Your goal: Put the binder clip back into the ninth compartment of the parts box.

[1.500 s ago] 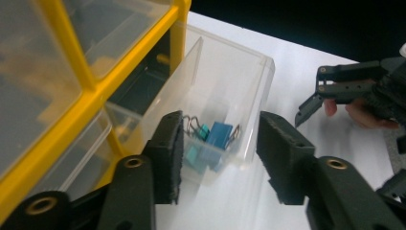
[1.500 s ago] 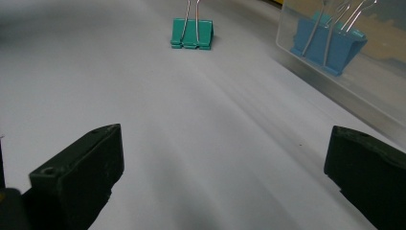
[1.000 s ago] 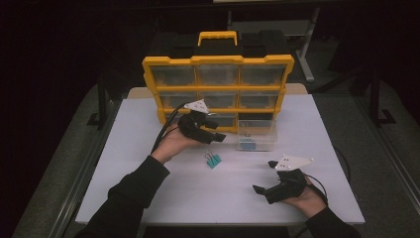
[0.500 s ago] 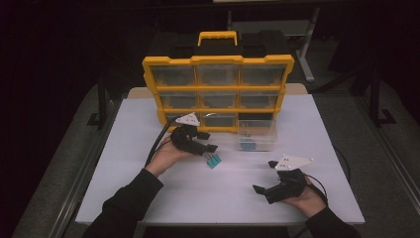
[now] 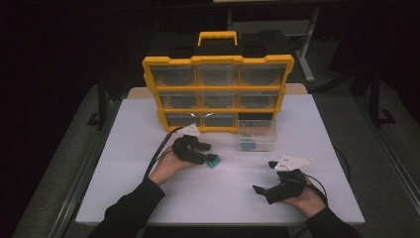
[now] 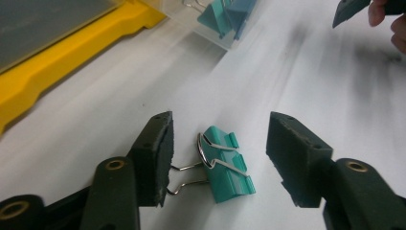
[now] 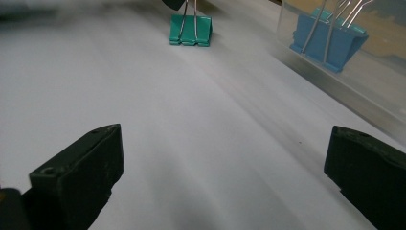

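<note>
A teal binder clip (image 5: pixel 214 162) lies on the white table (image 5: pixel 148 148), left of centre. My left gripper (image 5: pixel 210 152) is low over it, and the clip (image 6: pixel 225 167) sits between the jaws. The jaws have just been closing. The left pad (image 6: pixel 155 158) is at the clip's wire handles, and the right pad (image 6: pixel 292 158) stands off from its body, so nothing is gripped. My right gripper (image 5: pixel 265 176) rests near the table's front right, open and empty. In the right gripper view (image 7: pixel 225 139) its jaws point at the same clip (image 7: pixel 190 29) farther off.
A yellow drawer organiser (image 5: pixel 218 91) stands at the back of the table. One clear drawer (image 5: pixel 257 135) is pulled out in front of it and holds blue binder clips (image 7: pixel 328 36). Bare white tabletop lies between the two hands.
My left hand has come down and toward the clip, from in front of the organiser to table level. Its jaws now straddle the clip. The right hand has stayed put.
</note>
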`<act>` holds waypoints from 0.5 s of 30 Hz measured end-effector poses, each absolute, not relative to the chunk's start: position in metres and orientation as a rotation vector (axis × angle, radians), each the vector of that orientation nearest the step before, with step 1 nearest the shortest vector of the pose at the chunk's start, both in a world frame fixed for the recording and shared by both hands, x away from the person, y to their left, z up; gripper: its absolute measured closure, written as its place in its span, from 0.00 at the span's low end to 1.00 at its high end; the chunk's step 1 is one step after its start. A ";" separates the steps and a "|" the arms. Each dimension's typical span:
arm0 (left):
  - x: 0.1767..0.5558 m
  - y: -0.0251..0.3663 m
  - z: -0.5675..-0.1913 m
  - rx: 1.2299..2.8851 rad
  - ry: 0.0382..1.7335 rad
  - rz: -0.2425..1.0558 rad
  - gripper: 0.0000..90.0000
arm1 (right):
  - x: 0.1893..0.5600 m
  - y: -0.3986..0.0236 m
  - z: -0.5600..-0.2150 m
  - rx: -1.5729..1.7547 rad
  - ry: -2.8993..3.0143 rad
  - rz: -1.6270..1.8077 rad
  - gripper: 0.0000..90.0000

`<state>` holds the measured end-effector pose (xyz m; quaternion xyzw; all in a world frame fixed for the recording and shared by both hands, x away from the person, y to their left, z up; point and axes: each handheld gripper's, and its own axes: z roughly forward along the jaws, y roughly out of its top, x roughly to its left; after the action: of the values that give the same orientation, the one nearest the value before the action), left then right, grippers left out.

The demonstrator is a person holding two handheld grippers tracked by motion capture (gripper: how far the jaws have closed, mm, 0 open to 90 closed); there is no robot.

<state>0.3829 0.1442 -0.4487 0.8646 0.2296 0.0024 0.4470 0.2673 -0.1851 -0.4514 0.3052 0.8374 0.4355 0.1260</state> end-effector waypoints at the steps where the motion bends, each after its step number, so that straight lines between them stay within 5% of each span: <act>1: 0.382 0.144 -0.449 2.140 0.567 0.006 0.50 | 0.267 -0.185 -0.451 0.889 2.439 1.269 0.00; 15: 0.382 0.144 -0.456 2.149 0.580 -0.013 0.76 | 0.267 -0.185 -0.451 0.884 2.439 1.269 0.00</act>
<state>0.3824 0.1441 -0.4559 0.8659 0.2339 -0.0052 0.4421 0.2667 -0.1851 -0.4511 0.3038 0.8376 0.4360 0.1265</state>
